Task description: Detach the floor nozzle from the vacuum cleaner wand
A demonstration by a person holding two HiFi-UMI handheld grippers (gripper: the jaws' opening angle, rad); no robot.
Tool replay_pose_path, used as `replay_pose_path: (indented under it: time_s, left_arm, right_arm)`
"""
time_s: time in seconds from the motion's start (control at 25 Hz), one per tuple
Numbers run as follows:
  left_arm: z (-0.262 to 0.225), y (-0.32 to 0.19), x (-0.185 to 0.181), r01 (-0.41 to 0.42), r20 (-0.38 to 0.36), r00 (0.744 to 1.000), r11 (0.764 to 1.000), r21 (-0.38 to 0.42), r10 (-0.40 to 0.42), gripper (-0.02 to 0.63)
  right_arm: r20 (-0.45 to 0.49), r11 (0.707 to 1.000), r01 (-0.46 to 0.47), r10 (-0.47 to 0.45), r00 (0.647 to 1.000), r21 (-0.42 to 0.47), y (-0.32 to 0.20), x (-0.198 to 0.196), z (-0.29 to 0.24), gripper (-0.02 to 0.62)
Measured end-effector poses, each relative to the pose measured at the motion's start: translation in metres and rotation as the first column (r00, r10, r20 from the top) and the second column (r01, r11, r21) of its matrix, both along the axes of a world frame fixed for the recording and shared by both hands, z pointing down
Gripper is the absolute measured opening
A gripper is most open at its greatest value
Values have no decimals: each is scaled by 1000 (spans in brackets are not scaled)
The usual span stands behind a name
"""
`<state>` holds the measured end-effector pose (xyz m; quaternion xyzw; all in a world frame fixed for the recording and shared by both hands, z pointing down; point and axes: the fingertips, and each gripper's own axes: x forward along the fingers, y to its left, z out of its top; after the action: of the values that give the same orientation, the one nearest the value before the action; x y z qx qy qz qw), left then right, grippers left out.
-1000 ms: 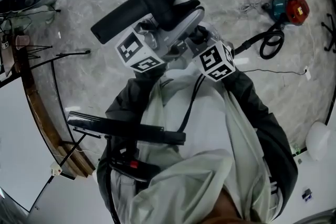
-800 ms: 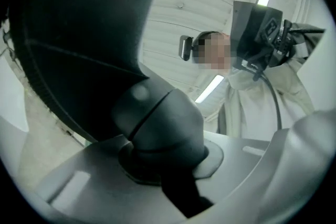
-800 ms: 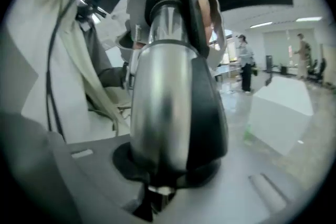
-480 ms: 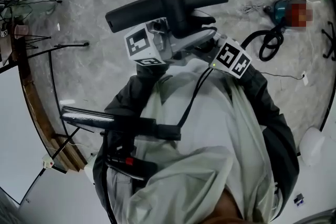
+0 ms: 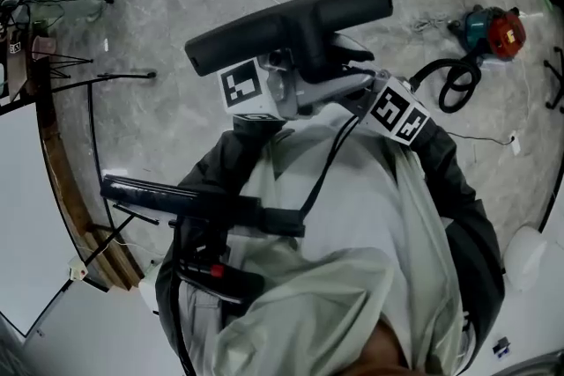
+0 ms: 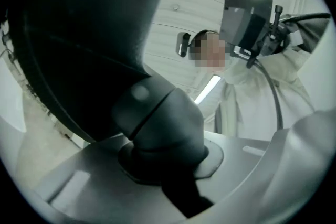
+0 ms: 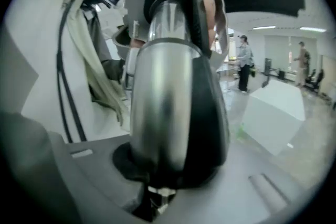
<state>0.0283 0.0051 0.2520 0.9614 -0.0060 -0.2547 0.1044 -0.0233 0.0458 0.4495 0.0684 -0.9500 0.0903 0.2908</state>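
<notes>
A: Where's the floor nozzle (image 5: 291, 26)?
B: Held up in front of the person's chest. It's a long matte-black bar with rounded ends, lying crosswise above both grippers.
A: And the left gripper (image 6: 170, 181)?
B: Jaws narrow, pinched on the nozzle's neck, a smooth dark-grey plastic knuckle with a seam line across it. It fills the gap.
A: The right gripper (image 7: 155, 186)?
B: Clamped on the wand (image 7: 163, 113) — glossy chrome tube, black plastic shell down one side, clear section higher up.
A: Nozzle and wand joined or apart?
B: Can't tell; the joint is hidden between the two grippers.
A: Surroundings?
B: Polished grey marble-look floor (image 5: 176, 101). A teal-and-red power tool (image 5: 489, 24) lies well off to the right, with a looped black hose (image 5: 454, 79) beside it.
</notes>
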Motion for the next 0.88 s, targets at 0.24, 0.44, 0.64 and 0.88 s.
replay_pose_path:
  time_s: [0.24, 0.44, 0.64, 0.88]
  left_arm:
    - [8, 14, 9, -107, -46, 993, 994, -20, 106, 74]
    - [8, -21, 12, 128, 31, 992, 987, -100, -125, 72]
    - [15, -43, 15, 272, 124, 959, 948, -167, -253, 76]
    - [-5, -6, -8, 23, -62, 998, 991, -130, -31, 182]
  right_arm:
    - [49, 978, 137, -130, 990, -158, 29, 8, 1, 84]
    - [-38, 978, -208, 208, 977, -16, -11, 15, 4, 81]
    - [-50, 926, -369, 373, 927, 79, -33, 21, 5, 80]
    - [45, 998, 29, -26, 999, -55, 0, -3, -10, 86]
